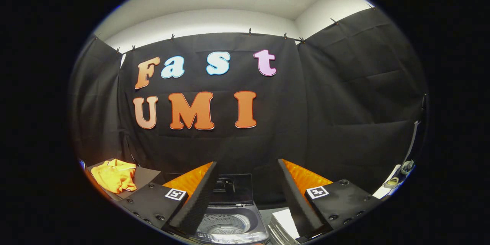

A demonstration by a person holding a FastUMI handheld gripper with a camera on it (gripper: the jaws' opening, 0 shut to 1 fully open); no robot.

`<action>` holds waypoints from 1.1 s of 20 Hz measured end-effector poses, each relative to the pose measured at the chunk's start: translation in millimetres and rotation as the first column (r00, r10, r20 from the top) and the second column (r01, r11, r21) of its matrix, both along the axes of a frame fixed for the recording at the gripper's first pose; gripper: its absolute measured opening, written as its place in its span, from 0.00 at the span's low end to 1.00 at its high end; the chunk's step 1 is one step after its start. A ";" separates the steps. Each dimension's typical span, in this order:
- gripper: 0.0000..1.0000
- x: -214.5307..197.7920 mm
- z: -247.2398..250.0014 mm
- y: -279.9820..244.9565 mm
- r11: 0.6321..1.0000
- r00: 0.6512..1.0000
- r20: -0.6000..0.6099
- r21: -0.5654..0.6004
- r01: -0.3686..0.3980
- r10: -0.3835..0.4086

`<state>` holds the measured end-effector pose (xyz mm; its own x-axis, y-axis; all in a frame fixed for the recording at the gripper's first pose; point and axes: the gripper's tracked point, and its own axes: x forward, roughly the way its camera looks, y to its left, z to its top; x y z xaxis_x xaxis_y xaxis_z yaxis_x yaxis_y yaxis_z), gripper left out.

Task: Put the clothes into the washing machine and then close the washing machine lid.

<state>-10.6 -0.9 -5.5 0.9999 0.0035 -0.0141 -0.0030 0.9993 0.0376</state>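
— jaws first: how do they stand?

— spread wide and released, nothing between them. my gripper [248, 195] hangs above the small grey top-loading washing machine [229, 226], whose perforated metal drum [224, 225] shows just ahead between my fingers [199, 199]. its dark lid [229, 188] stands raised behind the opening.

— and the clothes?

— the crumpled orange garment [115, 176] lies on a dark flat board [143, 176] off beyond my left finger, well apart from the machine. i'm not touching it.

— so how far along?

— by my reckoning, nothing is done yet. the drum looks empty from what i can see, the garment waits to be fetched, dropped in, and then the lid brought down.

— anything to read?

— each finger mount carries a square black-and-white marker tag [175, 194], a pattern and not words. a white flat thing [285, 222] sits beside the machine; i make out no writing on it.
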 end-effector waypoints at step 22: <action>0.98 5.1 4.2 76.3 0.995 0.996 0.001 -0.028 -0.091 0.091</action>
